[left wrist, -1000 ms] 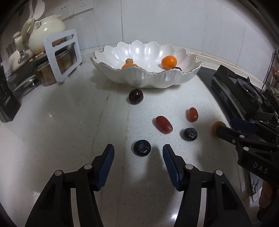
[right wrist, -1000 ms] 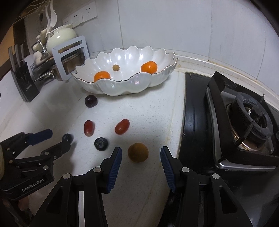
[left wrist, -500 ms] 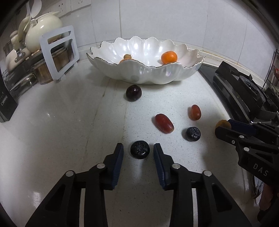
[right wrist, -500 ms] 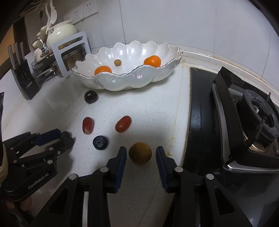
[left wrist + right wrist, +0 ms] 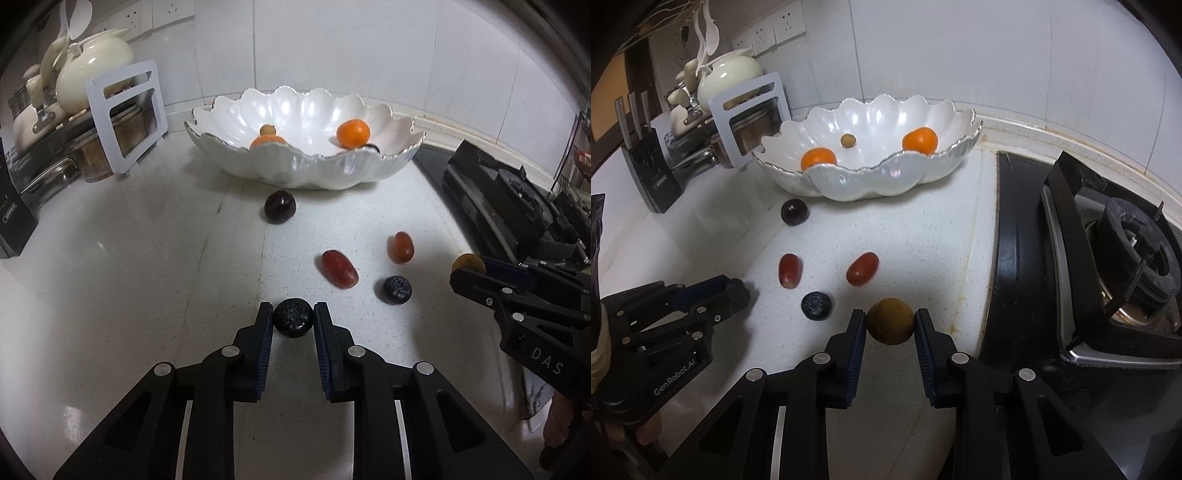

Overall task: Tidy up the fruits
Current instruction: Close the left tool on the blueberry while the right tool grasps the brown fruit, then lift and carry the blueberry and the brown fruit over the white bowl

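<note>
A white scalloped bowl (image 5: pixel 325 173) (image 5: pixel 871 184) stands at the back of the counter with two oranges (image 5: pixel 353 133) (image 5: pixel 818 158) and a small brown fruit (image 5: pixel 847 140) in it. My left gripper (image 5: pixel 293 318) is shut on a dark blueberry (image 5: pixel 293 322) on the counter. My right gripper (image 5: pixel 891 320) is shut on a round brown fruit (image 5: pixel 891 321), also seen in the left wrist view (image 5: pixel 466 263). Loose on the counter lie a dark plum (image 5: pixel 280 206), two red grapes (image 5: pixel 339 268) (image 5: pixel 401 246) and a second blueberry (image 5: pixel 396 290) (image 5: pixel 816 305).
A gas stove (image 5: pixel 1108 266) fills the right side. A dish rack with a cream teapot (image 5: pixel 92 74) stands at the back left, with a knife block (image 5: pixel 650 166) beside it. The tiled wall runs behind the bowl.
Both grippers have closed from wide open: the left onto the blueberry, the right onto the brown fruit. Both have edged forward slightly.
</note>
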Motion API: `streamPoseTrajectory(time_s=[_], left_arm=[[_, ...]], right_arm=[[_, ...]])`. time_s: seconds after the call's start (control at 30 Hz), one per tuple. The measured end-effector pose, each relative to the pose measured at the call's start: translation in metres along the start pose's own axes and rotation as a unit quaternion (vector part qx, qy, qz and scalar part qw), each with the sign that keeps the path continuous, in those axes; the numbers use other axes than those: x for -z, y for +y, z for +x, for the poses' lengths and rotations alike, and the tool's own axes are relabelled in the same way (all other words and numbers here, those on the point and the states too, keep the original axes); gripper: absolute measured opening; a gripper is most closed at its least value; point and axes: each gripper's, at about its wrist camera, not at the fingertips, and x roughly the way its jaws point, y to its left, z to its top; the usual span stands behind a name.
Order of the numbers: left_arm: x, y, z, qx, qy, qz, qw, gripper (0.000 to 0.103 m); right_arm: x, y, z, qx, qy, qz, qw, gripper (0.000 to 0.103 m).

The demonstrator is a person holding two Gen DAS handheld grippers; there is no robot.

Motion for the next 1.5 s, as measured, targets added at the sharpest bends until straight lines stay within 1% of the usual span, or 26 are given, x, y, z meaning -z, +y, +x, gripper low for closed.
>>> streamPoseTrajectory(time_s=[0.27,0.5,0.87,1.13,1.3,1.4,1.5], left_arm=[[-0.007,0.001,-0.029,0.006,-0.028,-0.004,0.9996,0.023],[-0.017,0.004,-0.054,0.010,-0.059,-0.008,0.9982,0.023],[-0.038,0.008,-0.085,0.011,-0.103,-0.008,0.9946,0.023],[-0.060,0.011,-0.099,0.006,-0.138,-0.007,0.9904,0.023],[-0.076,0.013,-0.102,-0.001,-0.154,-0.005,0.9880,0.023],[-0.087,0.016,-0.101,0.000,-0.159,-0.007,0.9872,0.023],[-0.098,0.022,-0.100,0.009,-0.162,-0.011,0.9867,0.023]], right_arm=[[-0.006,0.004,-0.022,-0.005,-0.023,-0.001,1.000,0.029],[-0.015,0.008,-0.045,-0.006,-0.055,-0.006,0.998,0.029],[-0.037,0.016,-0.075,-0.015,-0.102,-0.008,0.995,0.029],[-0.061,0.018,-0.085,-0.007,-0.138,-0.016,0.990,0.029],[-0.079,0.018,-0.089,-0.015,-0.158,-0.009,0.987,0.029],[-0.089,0.020,-0.089,-0.014,-0.166,-0.009,0.986,0.029],[-0.100,0.021,-0.088,-0.016,-0.172,-0.007,0.985,0.029]])
